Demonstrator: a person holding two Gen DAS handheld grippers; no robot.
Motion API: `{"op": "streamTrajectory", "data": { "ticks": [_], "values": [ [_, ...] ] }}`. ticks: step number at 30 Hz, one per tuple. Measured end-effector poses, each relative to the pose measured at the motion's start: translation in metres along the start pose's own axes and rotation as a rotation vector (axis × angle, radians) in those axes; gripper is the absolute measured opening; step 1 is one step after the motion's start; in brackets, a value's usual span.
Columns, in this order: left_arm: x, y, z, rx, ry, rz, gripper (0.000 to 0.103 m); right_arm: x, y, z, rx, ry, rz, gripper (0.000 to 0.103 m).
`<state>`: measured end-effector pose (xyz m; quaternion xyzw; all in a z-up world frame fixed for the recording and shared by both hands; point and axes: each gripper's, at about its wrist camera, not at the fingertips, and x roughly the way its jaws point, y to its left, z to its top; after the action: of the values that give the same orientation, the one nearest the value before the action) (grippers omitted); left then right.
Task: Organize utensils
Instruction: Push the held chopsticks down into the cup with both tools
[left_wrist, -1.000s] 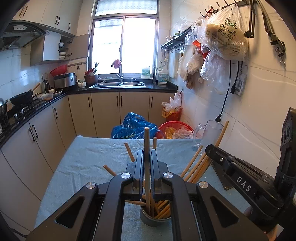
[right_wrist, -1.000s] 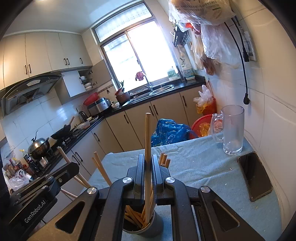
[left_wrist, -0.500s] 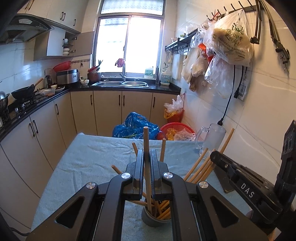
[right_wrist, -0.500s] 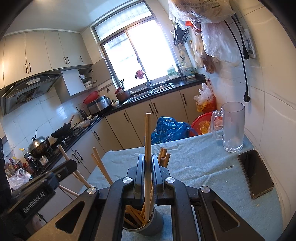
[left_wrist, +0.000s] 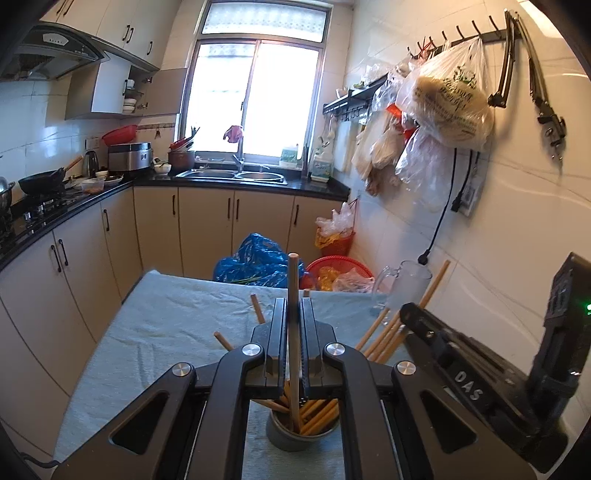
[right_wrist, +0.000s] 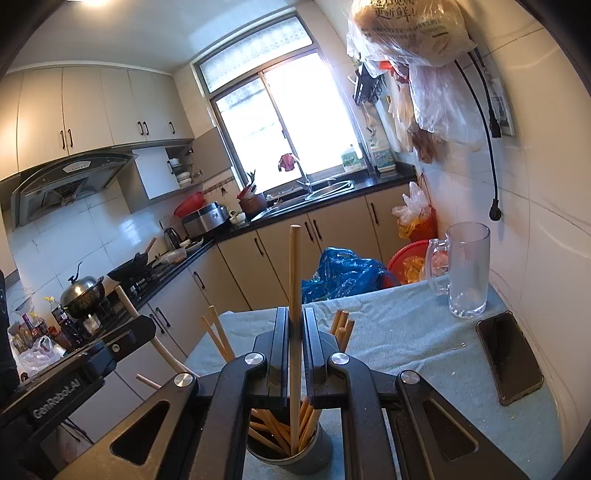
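One chopstick (left_wrist: 293, 317) is clamped upright in each tongs (left_wrist: 294, 332) above the holder (left_wrist: 295, 435); if released askew, the holder could be tipped.

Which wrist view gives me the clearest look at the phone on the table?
The right wrist view. The phone lies in full sight, dark and face-up on the blue table cloth, just near of the glass mug. In the left wrist view the right gripper's body covers that spot, so no phone shows.
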<state>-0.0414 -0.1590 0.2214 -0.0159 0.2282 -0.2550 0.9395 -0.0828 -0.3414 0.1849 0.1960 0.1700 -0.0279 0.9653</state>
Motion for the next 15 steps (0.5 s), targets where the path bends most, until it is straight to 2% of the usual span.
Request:
{"op": "streamTrajectory", "data": {
  "ticks": [15],
  "values": [
    [0.007, 0.001, -0.014, 0.003, 0.032, 0.028, 0.006, 0.009, -0.001, -0.008, -0.008, 0.03, -0.021, 0.008]
  ]
}}
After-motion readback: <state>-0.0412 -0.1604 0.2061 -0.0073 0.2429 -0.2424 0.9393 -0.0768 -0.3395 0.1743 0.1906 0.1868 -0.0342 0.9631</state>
